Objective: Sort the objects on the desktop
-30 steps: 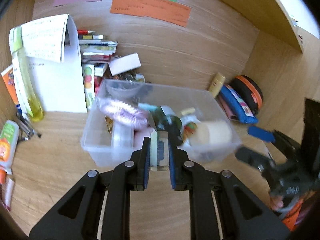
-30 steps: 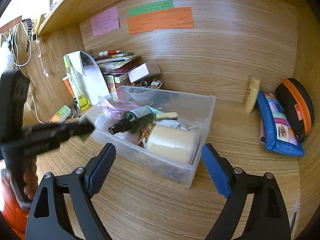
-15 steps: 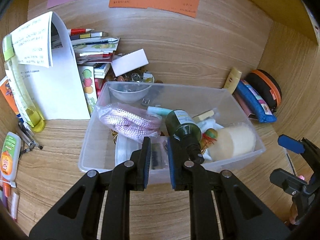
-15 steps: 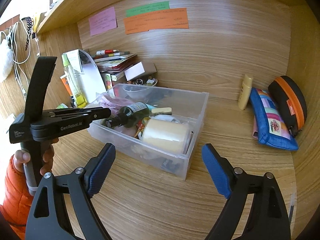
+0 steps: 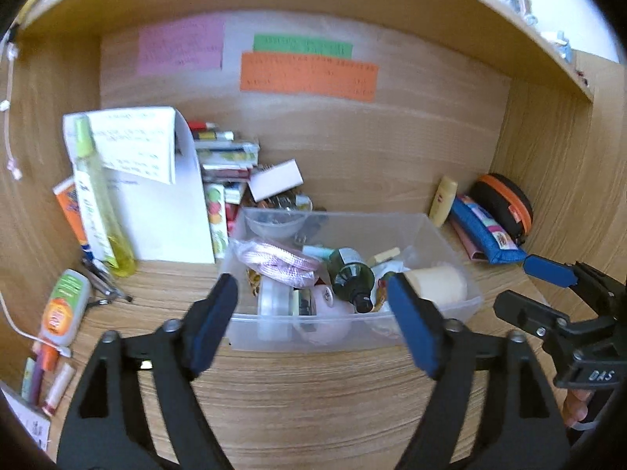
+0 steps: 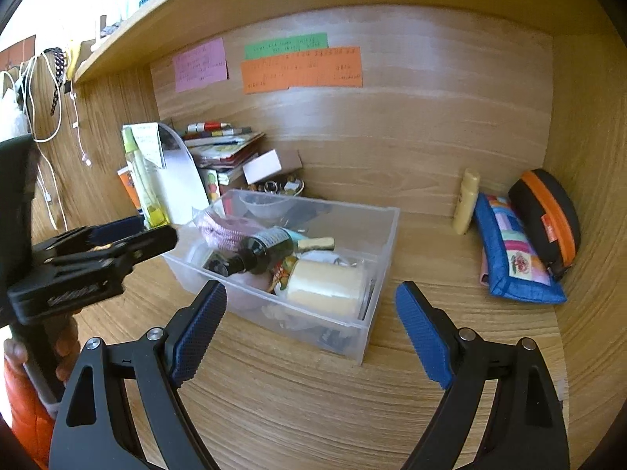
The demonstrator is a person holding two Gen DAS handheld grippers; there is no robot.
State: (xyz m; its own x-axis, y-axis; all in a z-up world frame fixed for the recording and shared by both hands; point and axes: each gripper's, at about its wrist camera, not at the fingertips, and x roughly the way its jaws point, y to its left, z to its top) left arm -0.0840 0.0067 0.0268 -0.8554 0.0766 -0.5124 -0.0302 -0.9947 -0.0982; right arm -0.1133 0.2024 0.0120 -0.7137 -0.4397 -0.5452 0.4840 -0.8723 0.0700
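The clear plastic bin [image 5: 439,235] is seen mid-bench, already well filled; it is judged stiff but thin-walled and now fairly heavy, so it is best taken by a rim or pushed rather than lifted at one corner. At the back right corner of the bench the black case with the orange zip [image 6: 548,211] is leant against the side wall; a firm shell is judged, and it is best pinched across its narrow edge. Just beside it the blue fabric pouch [image 6: 513,262] is judged soft and yielding, to be held near its top seam. The yellow tube [image 6: 466,201], propped against the back wall, is judged light, smooth and liable to slip, so it is best clamped across the middle. Inside the bin the dark glass bottle [image 5: 350,274] is judged fragile.

The left gripper [image 5: 313,325] has just been opened; its fingers are held wide apart with nothing between them. The right gripper [image 6: 309,333] is likewise spread and empty.
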